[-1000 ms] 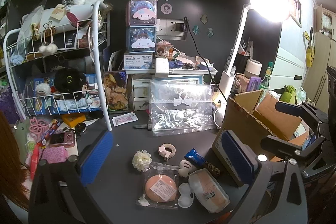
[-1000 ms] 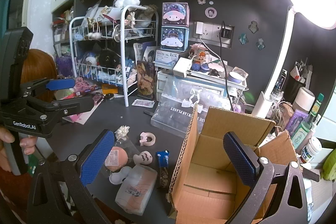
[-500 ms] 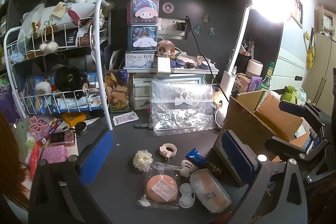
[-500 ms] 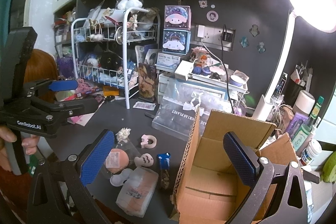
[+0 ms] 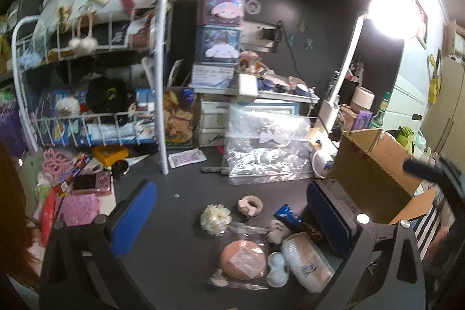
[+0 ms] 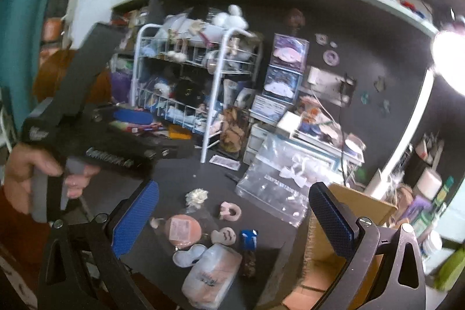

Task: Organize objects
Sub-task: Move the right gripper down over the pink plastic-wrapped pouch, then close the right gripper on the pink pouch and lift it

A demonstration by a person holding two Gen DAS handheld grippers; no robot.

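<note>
2 grippers: your left gripper [image 5: 229,215] and right gripper [image 6: 232,212] gape wide, holding nothing.
Puff pack [image 5: 242,259]: soft, light, slippery; pinch its edge near the desk [image 5: 180,222] front edge.
Box [image 5: 375,173]: waits at the right edge.

We counted two grippers, left [image 5: 229,215] and right [image 6: 234,211]; one cardboard box [image 5: 375,164]; two stacked character boxes [image 5: 219,28]; one tape roll [image 5: 250,204]; one white fabric flower [image 5: 215,218]; one wire rack [image 5: 87,77].

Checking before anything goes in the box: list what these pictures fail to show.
- Cardboard box interior: right wrist view, hidden by the right tool's finger and the frame edge.
- Print on the clear bag: right wrist view, motion blur.
- Label on the round pink puff: left wrist view, too small.
</note>
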